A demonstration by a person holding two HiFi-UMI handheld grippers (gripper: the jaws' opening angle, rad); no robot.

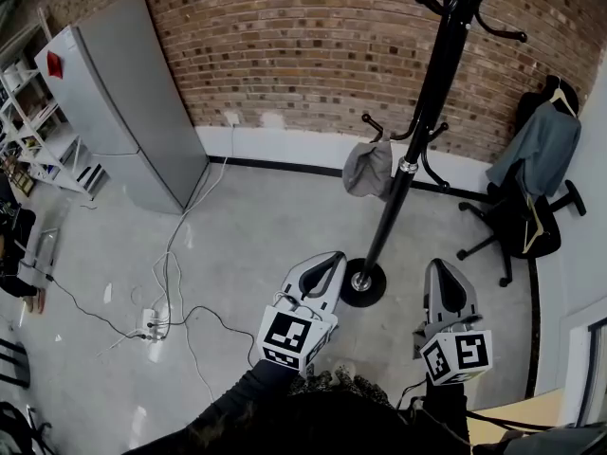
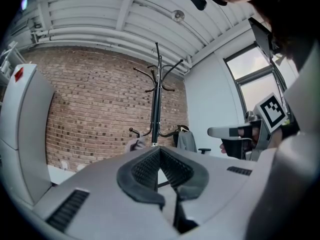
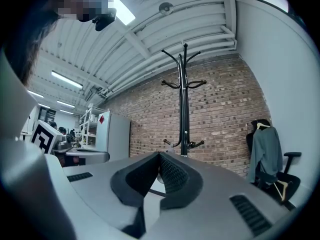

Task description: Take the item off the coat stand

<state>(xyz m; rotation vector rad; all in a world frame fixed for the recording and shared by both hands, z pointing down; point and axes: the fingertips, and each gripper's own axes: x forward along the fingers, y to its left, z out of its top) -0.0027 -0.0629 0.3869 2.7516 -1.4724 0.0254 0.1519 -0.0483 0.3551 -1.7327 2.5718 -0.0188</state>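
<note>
**Head view:** the coat stand (image 1: 417,131) is cut off at the top edge, so its upper hooks (image 1: 503,8) show only in part. Both gripper views take in the whole pole up to its top.

**Item:** the item (image 1: 368,169), a grey cap-like thing, hangs from a low hook (image 1: 372,121) on the stand's left side, in front of the brick wall (image 1: 313,36). In the left gripper view it is half hidden behind the jaw tips. In the right gripper view it is too small to make out.

**Grippers:** the left gripper (image 1: 331,258) and the right gripper (image 1: 442,266) appear either side of the stand's round base (image 1: 363,282). Each has its jaws pressed together with nothing between them. The item hangs well apart from both, nearer the left gripper.
</note>
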